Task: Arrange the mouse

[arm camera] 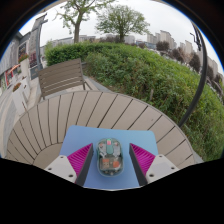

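Your tool (110, 160) is spread wide with nothing gripped; the small translucent grey-green computer mouse (109, 155) sits between the pink pads (80, 158), gaps both sides, on the light blue mat (100, 135) over the round slatted wooden bench (60, 115). Looks light, rigid, smooth plastic, so probably slippery. I'd pinch its flat flanks mid-body, gently.
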The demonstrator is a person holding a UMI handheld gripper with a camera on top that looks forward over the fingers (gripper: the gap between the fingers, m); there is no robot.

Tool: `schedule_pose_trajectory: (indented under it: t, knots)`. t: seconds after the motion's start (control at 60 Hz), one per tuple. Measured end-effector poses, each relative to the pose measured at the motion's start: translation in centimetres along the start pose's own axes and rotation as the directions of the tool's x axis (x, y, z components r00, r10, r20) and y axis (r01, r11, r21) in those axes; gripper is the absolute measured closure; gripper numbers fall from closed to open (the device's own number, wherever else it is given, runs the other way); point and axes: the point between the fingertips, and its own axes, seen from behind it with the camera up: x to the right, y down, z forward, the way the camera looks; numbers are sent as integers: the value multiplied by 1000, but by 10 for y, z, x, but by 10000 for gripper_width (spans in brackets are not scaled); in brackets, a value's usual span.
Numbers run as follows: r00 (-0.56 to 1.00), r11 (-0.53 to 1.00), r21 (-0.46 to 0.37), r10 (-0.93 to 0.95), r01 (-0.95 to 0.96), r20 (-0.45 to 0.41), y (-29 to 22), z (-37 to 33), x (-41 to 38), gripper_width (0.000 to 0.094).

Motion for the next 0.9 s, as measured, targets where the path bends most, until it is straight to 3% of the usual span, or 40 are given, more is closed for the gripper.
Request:
schedule_pose_trajectory:
  t: [0.033,0.067,0.167,0.283,0.35,0.5,0.65,0.9]
  knots:
    - [1000,1000,4,7,-7,-19,-4,-9,7,66]
    - [999,1000,6,20,-19,-35,-7,-20,12,114]
    - [996,996,-52,73,-76,-49,4,-79,14,84]
    - [994,991,-76,109,-107,18,25,-170,0,82]
    - [994,991,-100,90,-84,54,49,-219,2,90]
    - [996,984,-156,85,-81,21,103,-305,14,82]
    - [997,985,-161,74,-68,31,137,-351,19,81]
    - [998,991,-124,54,-48,44,152,-381,38,82]
